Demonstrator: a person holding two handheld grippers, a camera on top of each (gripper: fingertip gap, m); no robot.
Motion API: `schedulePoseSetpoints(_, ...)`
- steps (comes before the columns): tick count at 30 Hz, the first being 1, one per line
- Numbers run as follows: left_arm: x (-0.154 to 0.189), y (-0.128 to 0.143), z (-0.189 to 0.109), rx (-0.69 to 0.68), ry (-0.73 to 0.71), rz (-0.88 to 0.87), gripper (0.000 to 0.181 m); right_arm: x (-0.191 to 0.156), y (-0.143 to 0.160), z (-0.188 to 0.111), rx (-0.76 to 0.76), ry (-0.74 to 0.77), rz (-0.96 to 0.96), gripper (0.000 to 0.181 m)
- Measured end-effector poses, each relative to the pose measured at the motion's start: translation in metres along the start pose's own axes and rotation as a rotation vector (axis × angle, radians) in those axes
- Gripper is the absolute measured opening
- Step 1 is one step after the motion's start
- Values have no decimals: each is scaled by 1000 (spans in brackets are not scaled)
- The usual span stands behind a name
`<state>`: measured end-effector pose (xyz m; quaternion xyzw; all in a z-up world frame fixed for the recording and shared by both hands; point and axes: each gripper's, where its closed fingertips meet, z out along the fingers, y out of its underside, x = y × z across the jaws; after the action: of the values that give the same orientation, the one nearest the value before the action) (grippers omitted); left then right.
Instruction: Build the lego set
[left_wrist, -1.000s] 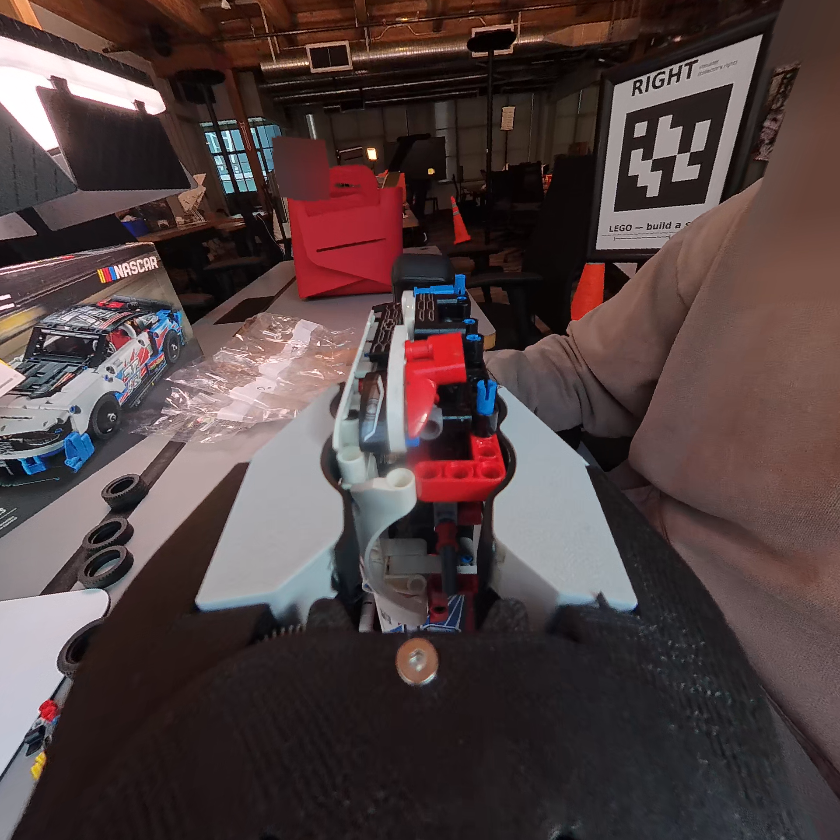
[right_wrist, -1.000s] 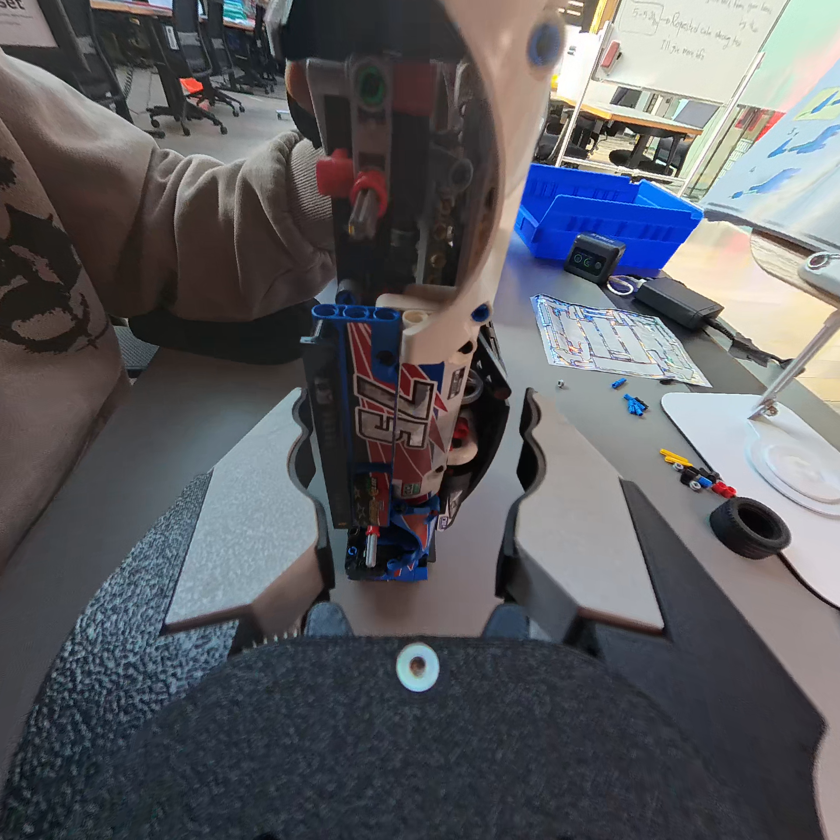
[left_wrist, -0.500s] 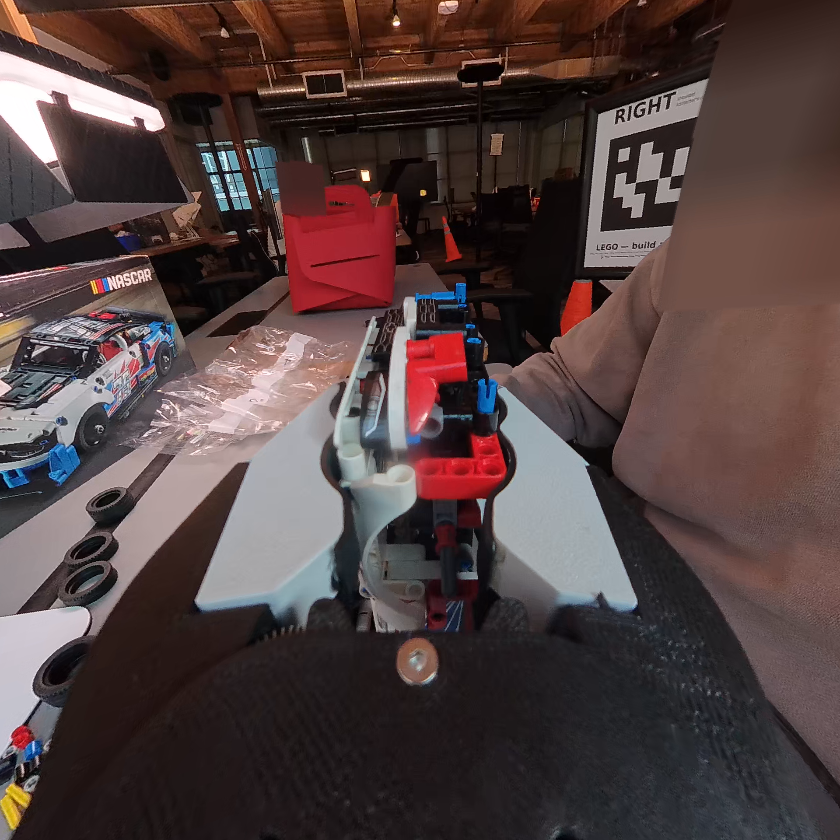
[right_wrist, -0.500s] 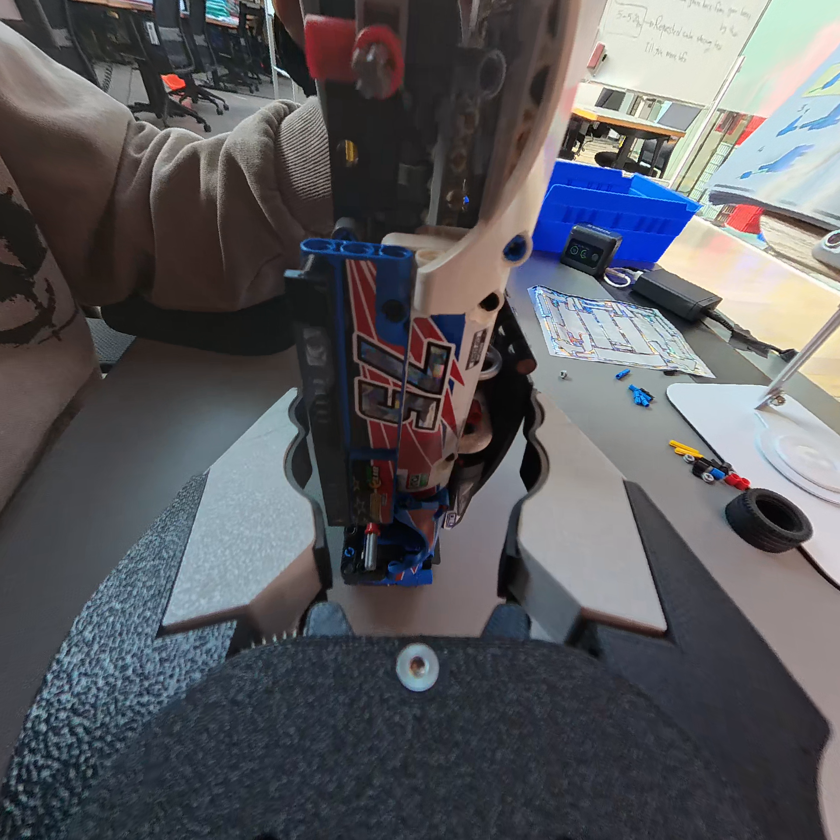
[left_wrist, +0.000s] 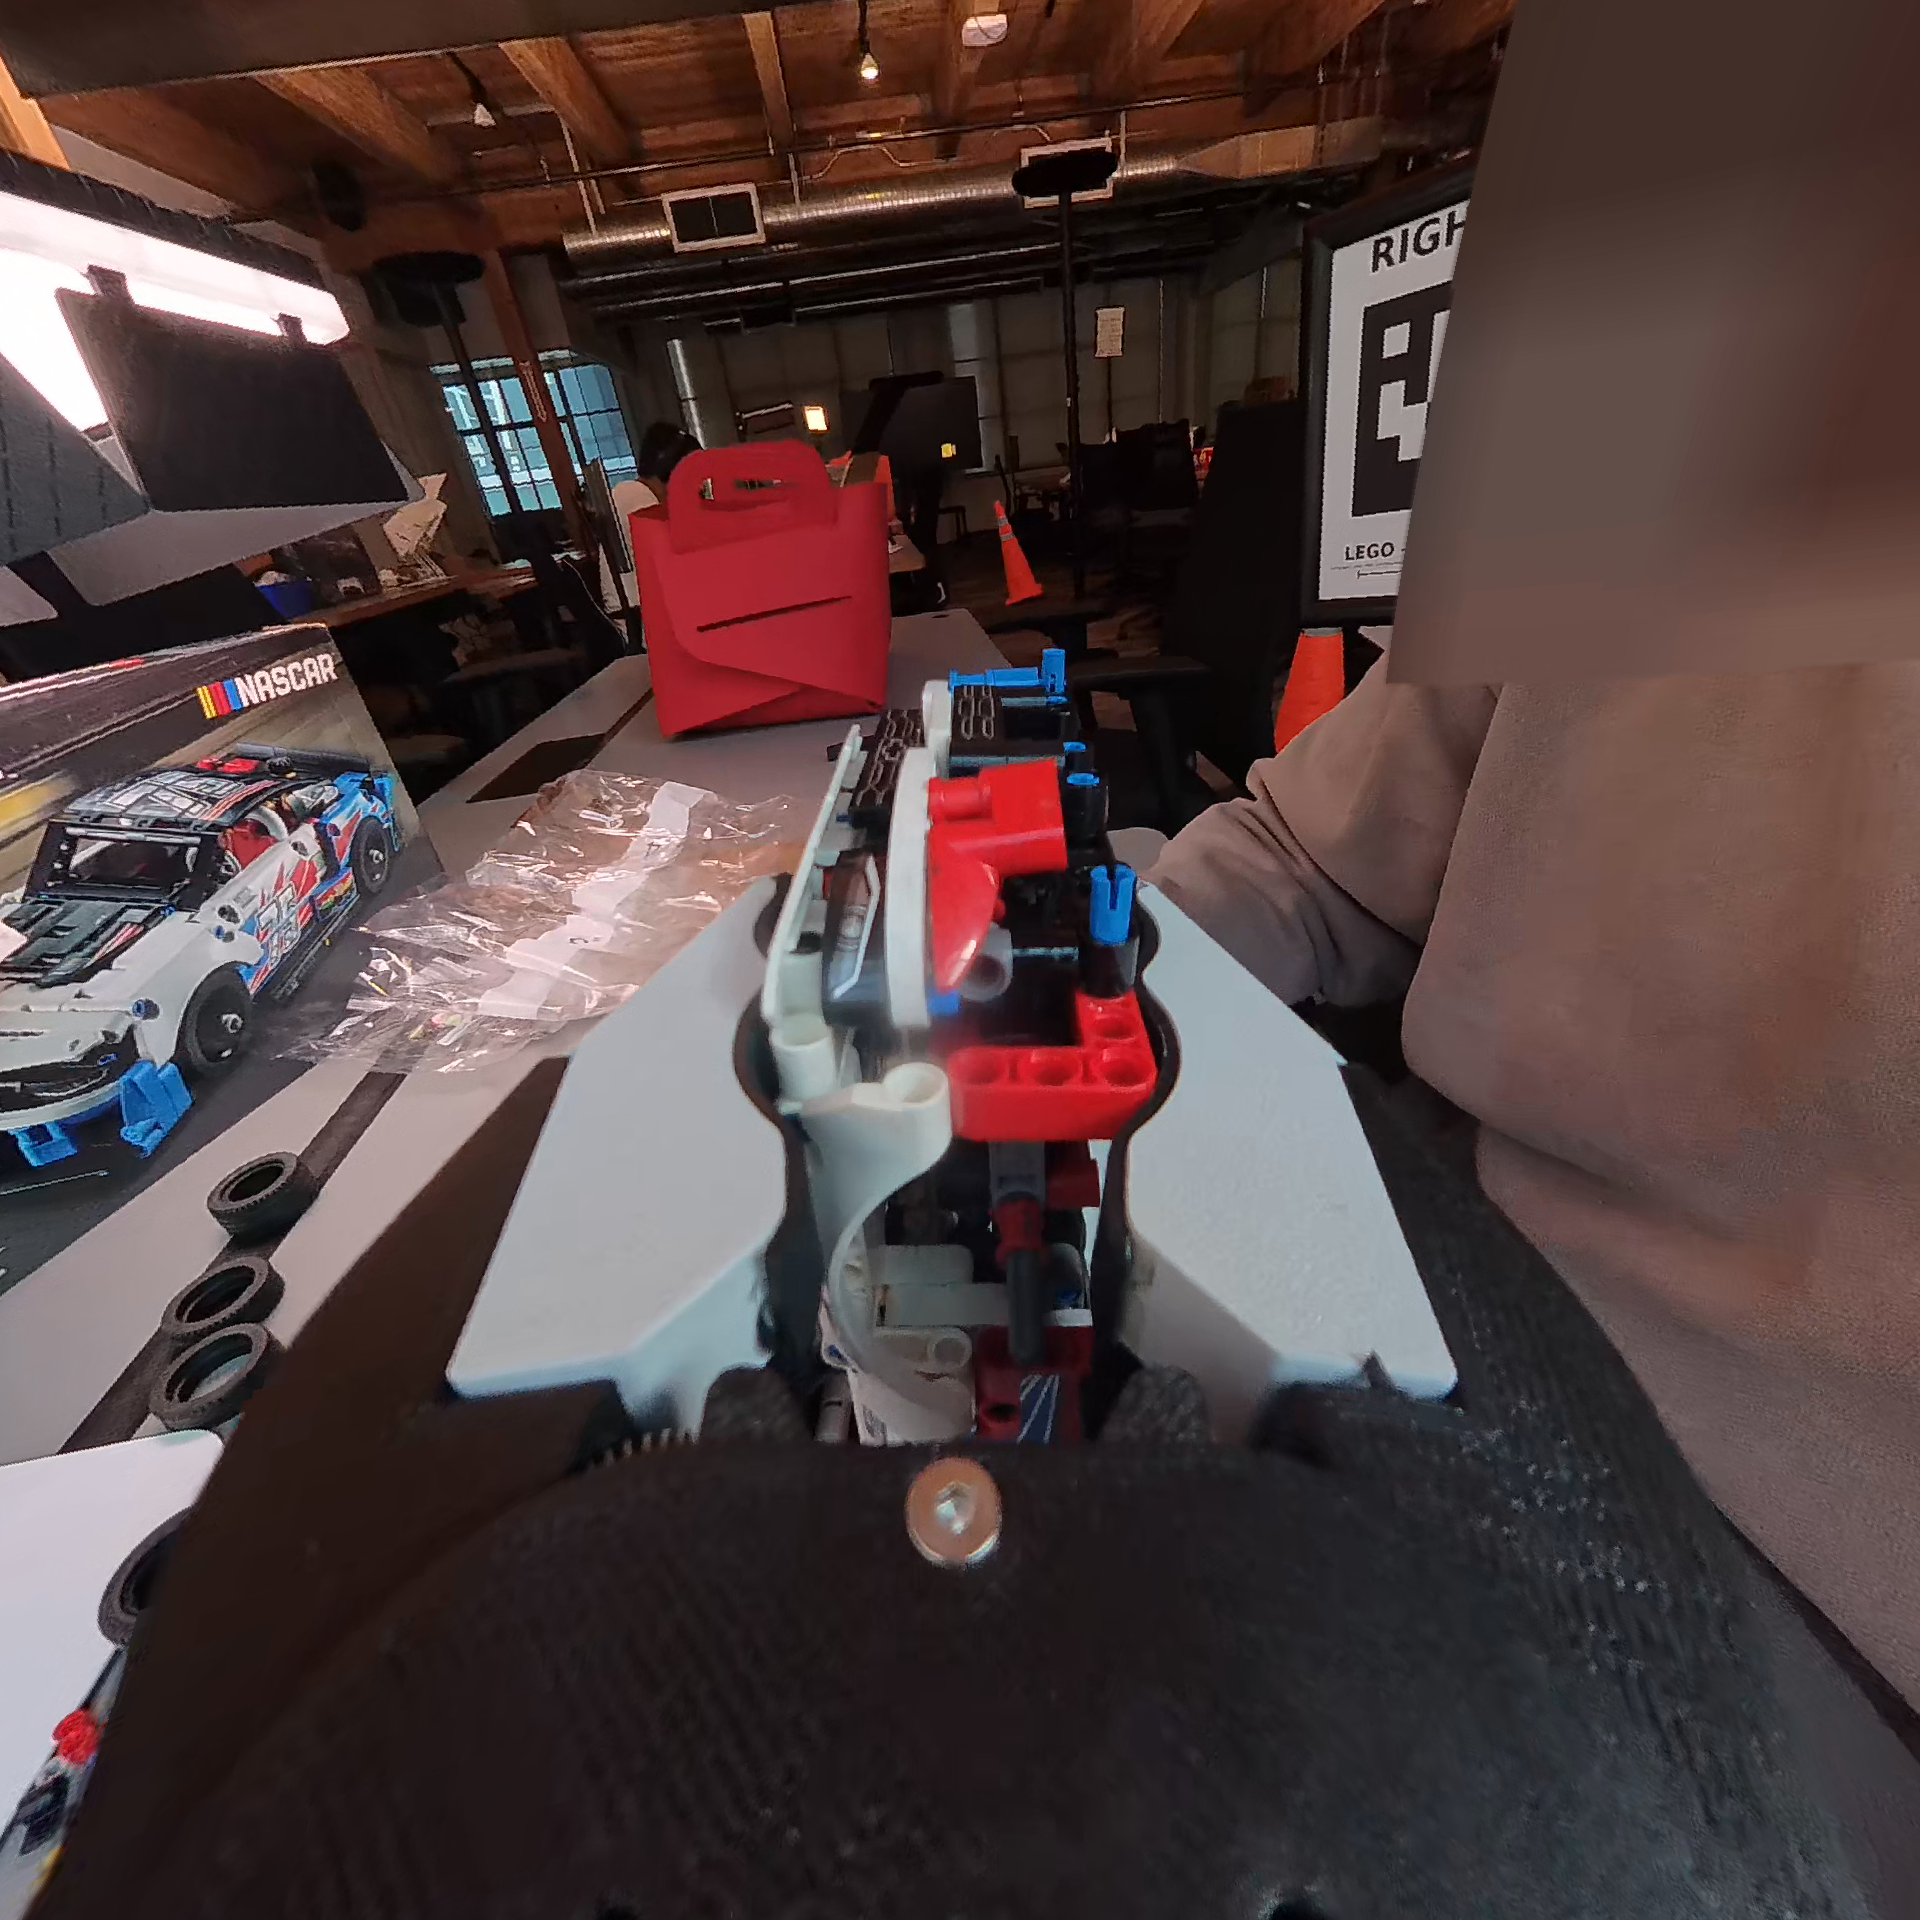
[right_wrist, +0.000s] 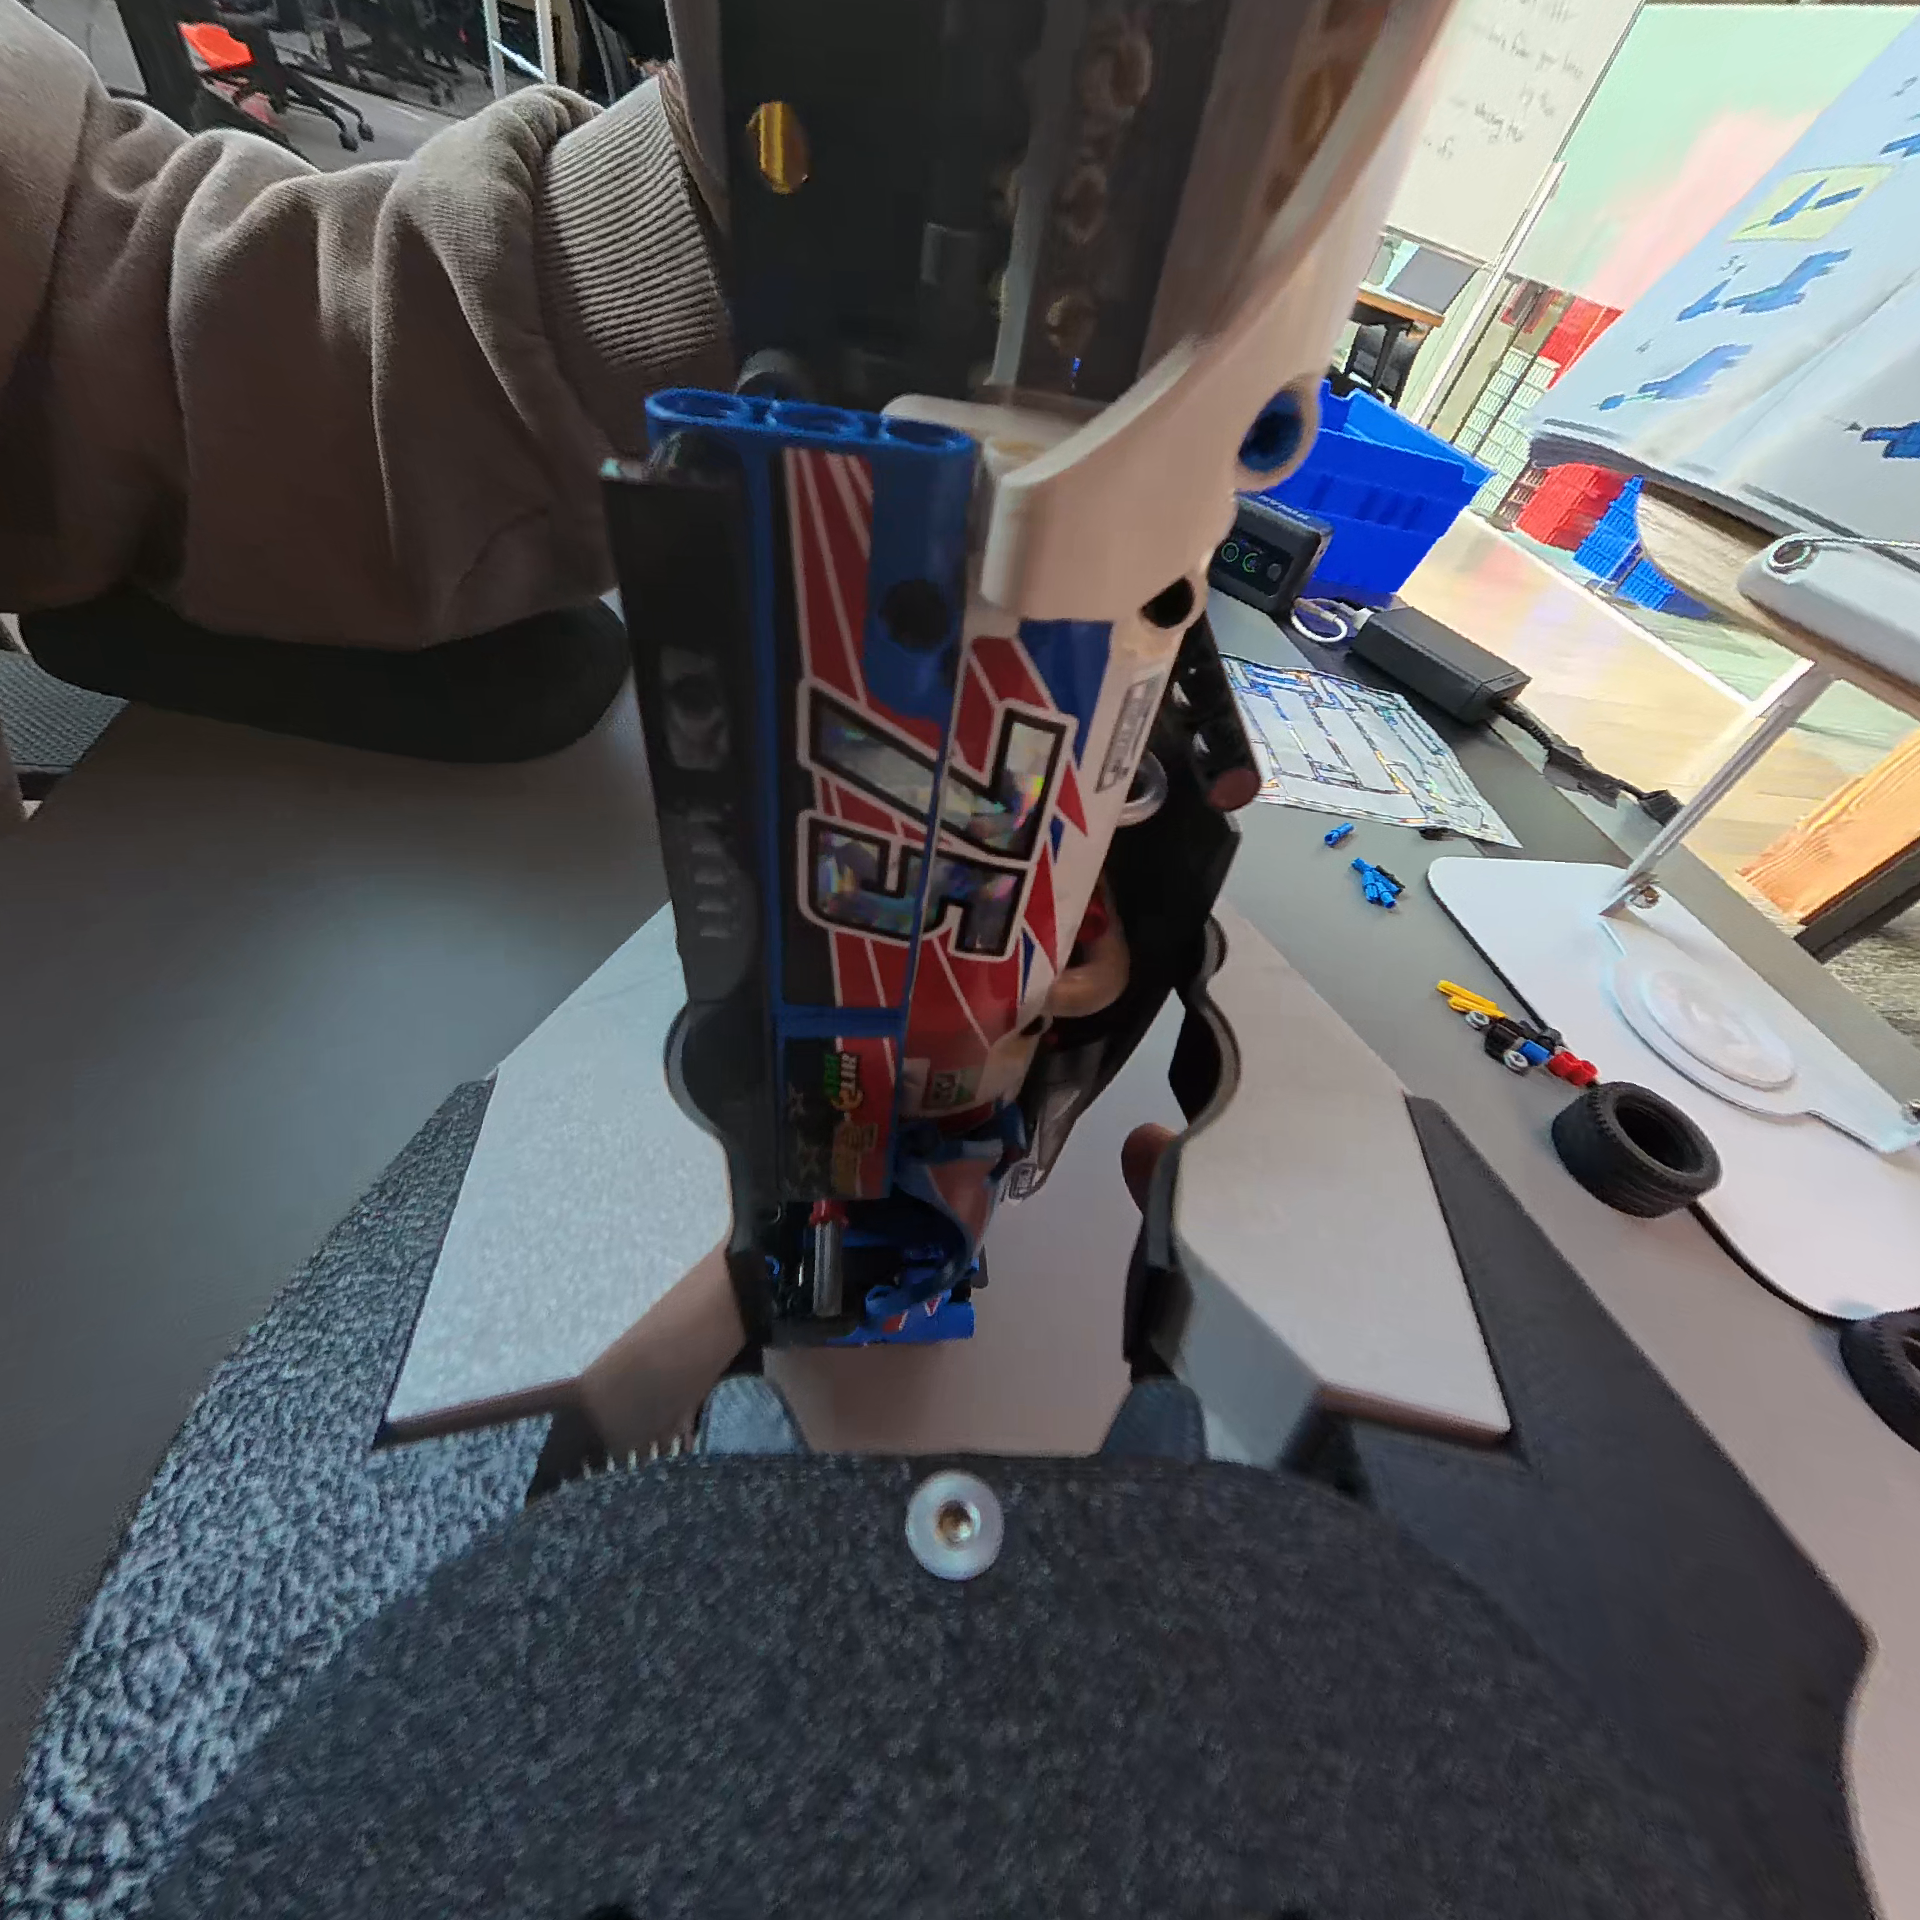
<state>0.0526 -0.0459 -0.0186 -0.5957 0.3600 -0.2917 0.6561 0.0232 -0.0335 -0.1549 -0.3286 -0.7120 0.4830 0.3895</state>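
A partly built lego car (left_wrist: 997, 821), white, red, blue and black, is clamped between the fingers of my left gripper (left_wrist: 956, 904), which is shut on it. The car points away from the camera, above the table. In the right wrist view the car's stickered side panel (right_wrist: 914, 831) stands upright between the fingers of my right gripper (right_wrist: 935, 956). The left finger (right_wrist: 582, 1143) lies against the car. A gap shows between the car and the right finger (right_wrist: 1309, 1195), so this gripper is open.
On the left are the lego box (left_wrist: 177, 883), empty plastic bags (left_wrist: 582, 914), several loose tyres (left_wrist: 223, 1299) and a red bag (left_wrist: 764, 613). On the right are a tyre (right_wrist: 1636, 1148), small loose pieces (right_wrist: 1522, 1039), a printed sheet (right_wrist: 1340, 748), a white stand base (right_wrist: 1558, 935) and a blue bin (right_wrist: 1382, 488). A person's sleeve (right_wrist: 312, 364) is close by. One gripper's finger ends stand about 15 cm off the other's.
The car has come closer to the right camera and sits deeper between the right fingers. The left gripper keeps its hold while its view has swung slightly to the left.
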Motion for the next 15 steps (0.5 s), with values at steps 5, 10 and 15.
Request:
schedulePoseSetpoints(5, -5, 1, -1, -49, -40, 79, 61, 14, -4, -6, -7, 67, -52, 86)
schedulePoseSetpoints(10, -32, 10, -13, -150, -184, 132, 71, 43, -2, -18, -49, 192, -113, 85)
schedulePoseSetpoints(15, -33, 26, -19, -211, -161, 174, 74, 57, 4, -25, -136, 282, -259, 86)
